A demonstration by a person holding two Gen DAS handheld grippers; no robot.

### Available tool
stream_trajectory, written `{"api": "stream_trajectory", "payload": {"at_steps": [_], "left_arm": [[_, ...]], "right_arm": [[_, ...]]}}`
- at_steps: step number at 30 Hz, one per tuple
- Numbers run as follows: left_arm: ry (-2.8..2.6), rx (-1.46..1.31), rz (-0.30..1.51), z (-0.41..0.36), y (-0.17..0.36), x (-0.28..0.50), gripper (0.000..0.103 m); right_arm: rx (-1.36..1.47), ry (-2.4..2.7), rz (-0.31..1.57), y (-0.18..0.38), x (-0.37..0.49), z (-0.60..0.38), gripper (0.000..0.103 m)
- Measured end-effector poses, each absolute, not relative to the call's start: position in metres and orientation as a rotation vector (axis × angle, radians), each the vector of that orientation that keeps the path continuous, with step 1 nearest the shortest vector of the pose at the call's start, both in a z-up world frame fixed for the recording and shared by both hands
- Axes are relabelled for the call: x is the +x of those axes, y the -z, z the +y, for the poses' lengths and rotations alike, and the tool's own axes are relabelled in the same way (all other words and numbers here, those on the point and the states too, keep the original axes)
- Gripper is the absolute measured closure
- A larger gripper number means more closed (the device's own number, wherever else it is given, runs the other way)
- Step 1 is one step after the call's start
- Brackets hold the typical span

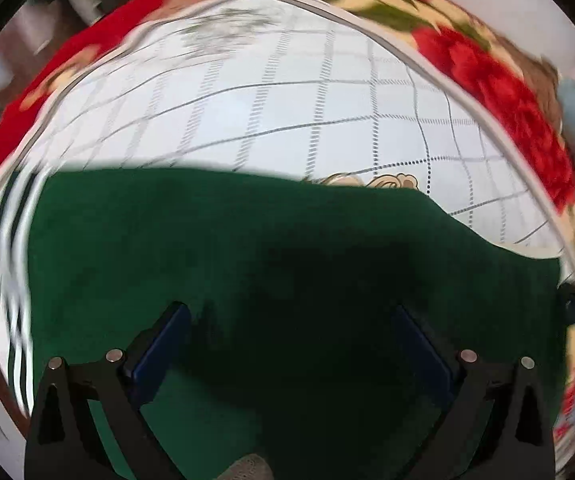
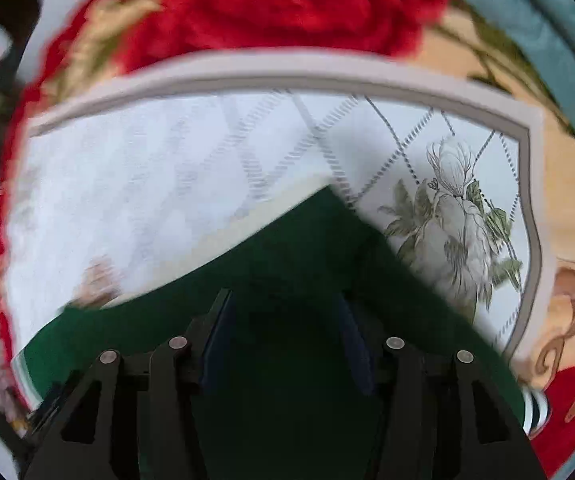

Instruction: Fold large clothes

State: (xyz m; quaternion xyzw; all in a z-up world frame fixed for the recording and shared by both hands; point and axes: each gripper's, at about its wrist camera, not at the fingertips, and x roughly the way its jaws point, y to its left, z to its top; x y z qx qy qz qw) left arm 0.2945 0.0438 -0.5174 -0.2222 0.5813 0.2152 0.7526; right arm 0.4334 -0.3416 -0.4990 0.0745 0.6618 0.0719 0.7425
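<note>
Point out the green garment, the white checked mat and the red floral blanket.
green garment (image 1: pixel 247 248): left wrist view, its flat middle.
white checked mat (image 1: pixel 287 112): left wrist view, bare centre.
red floral blanket (image 2: pixel 271 4): right wrist view, a red bloom.

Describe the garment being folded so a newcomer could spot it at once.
Start at the red floral blanket, then the white grid-patterned mat lying on it. On that mat lies the dark green garment, directly ahead of both tongs. It is the only plain, solid-coloured cloth; everything around it is patterned.
</note>
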Motion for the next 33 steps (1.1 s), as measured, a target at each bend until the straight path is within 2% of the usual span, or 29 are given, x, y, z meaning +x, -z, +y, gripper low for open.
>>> {"api": "stream_trajectory", "payload": {"at_steps": [3, 9, 14, 16, 18, 20, 22, 24, 27, 33], "left_arm": [[-0.561, -0.624, 1.259, 0.062, 0.504, 0.247, 0.000], [-0.855, -0.928, 1.200, 0.133, 0.507, 0.121, 0.000], [-0.789, -1.412, 0.924, 0.175, 0.565, 0.048, 0.002], [-0.783, -1.474, 0.853, 0.179, 0.583, 0.039, 0.002], [-0.806, -1.420, 0.785, 0.181, 0.581, 0.040, 0.003], [-0.825, -1.320, 0.771, 0.182, 0.574, 0.054, 0.020], [-0.893, -1.260, 0.790, 0.188, 0.573, 0.066, 0.054], [-0.869, -1.242, 0.747, 0.197, 0.570, 0.073, 0.075], [-0.820, -1.192, 0.705, 0.214, 0.554, 0.077, 0.084], [-0.765, -1.095, 0.679, 0.245, 0.534, 0.077, 0.084]], "right_arm": [[0.177, -0.263, 1.460, 0.474, 0.385, -0.316, 0.034], [0.214, -0.404, 1.565, 0.484, 0.303, -0.276, 0.034], [0.260, -0.394, 1.637, 0.532, 0.295, -0.243, 0.034], [0.272, -0.391, 1.645, 0.548, 0.297, -0.234, 0.034], [0.275, -0.384, 1.651, 0.560, 0.295, -0.230, 0.034], [0.269, -0.382, 1.650, 0.566, 0.293, -0.225, 0.034], [0.260, -0.389, 1.646, 0.565, 0.293, -0.229, 0.033], [0.251, -0.403, 1.646, 0.562, 0.291, -0.233, 0.034], [0.311, -0.482, 1.634, 0.549, 0.288, -0.240, 0.034], [0.229, -0.471, 1.586, 0.529, 0.281, -0.244, 0.034]]}}
